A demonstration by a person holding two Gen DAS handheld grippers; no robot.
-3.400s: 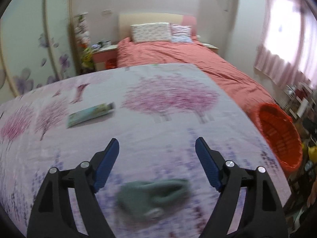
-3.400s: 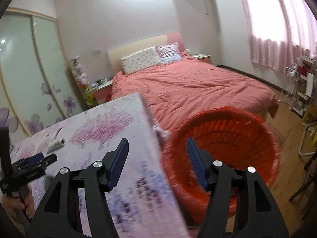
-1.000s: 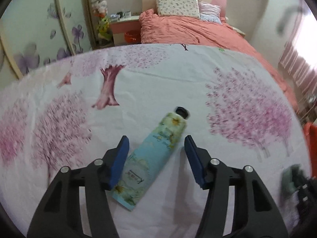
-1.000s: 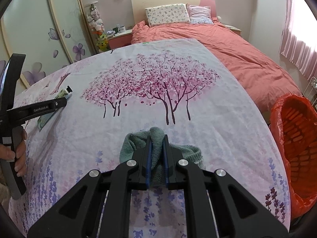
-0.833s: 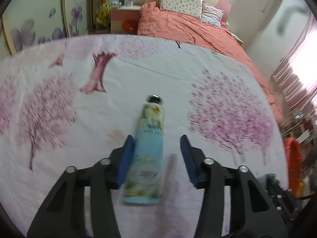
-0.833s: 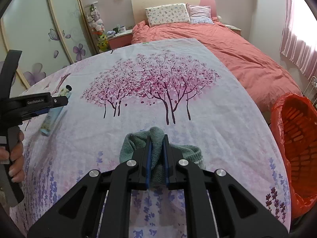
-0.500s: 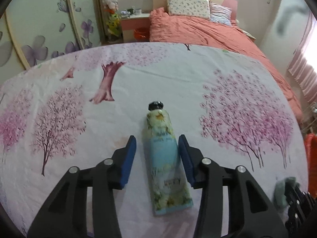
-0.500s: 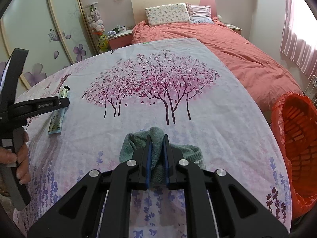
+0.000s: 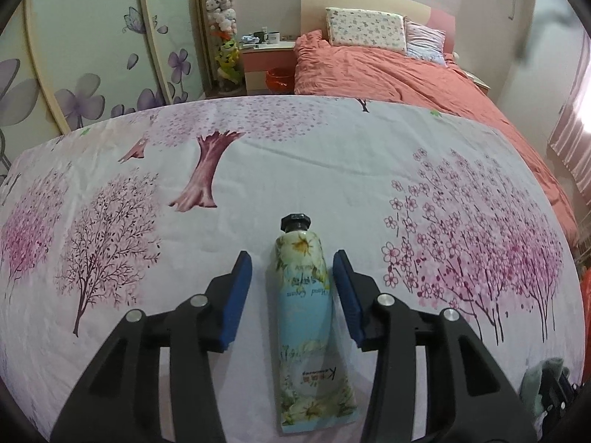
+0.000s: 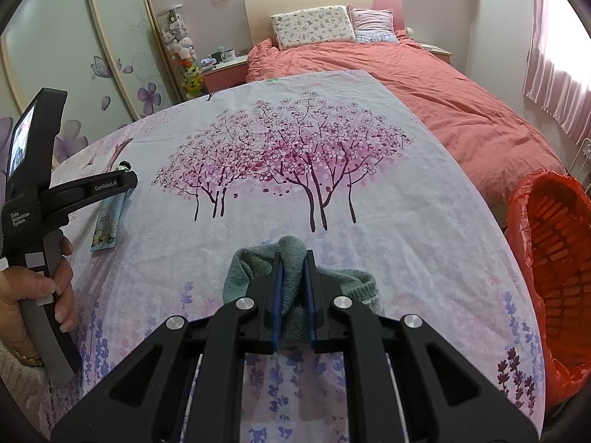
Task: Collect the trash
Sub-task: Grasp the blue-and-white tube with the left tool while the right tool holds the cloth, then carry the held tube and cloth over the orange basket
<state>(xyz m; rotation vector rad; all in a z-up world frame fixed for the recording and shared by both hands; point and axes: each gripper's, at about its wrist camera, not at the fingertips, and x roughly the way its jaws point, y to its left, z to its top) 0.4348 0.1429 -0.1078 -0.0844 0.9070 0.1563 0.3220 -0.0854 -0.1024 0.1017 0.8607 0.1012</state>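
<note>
Left gripper: lower centre; fingers spread, straddling floral blue plastic cream tube, aligned lengthwise for pinching. Right gripper: pinching teal knitted sock for binning.

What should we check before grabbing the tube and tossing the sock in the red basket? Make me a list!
1. Hand cream tube lies between the left gripper pads: ok.
2. Pads pressing the tube: not ok, a gap shows on each side, wider on the gripper's left.
3. Tube lined up with the fingers, black cap pointing away: ok.
4. Right gripper shut on the green sock: ok, fabric is pinched between the pads.
5. Sock lifted off the flowered cloth: cannot tell, it seems to rest there.
6. Red basket open and beside the table edge: ok.
</note>
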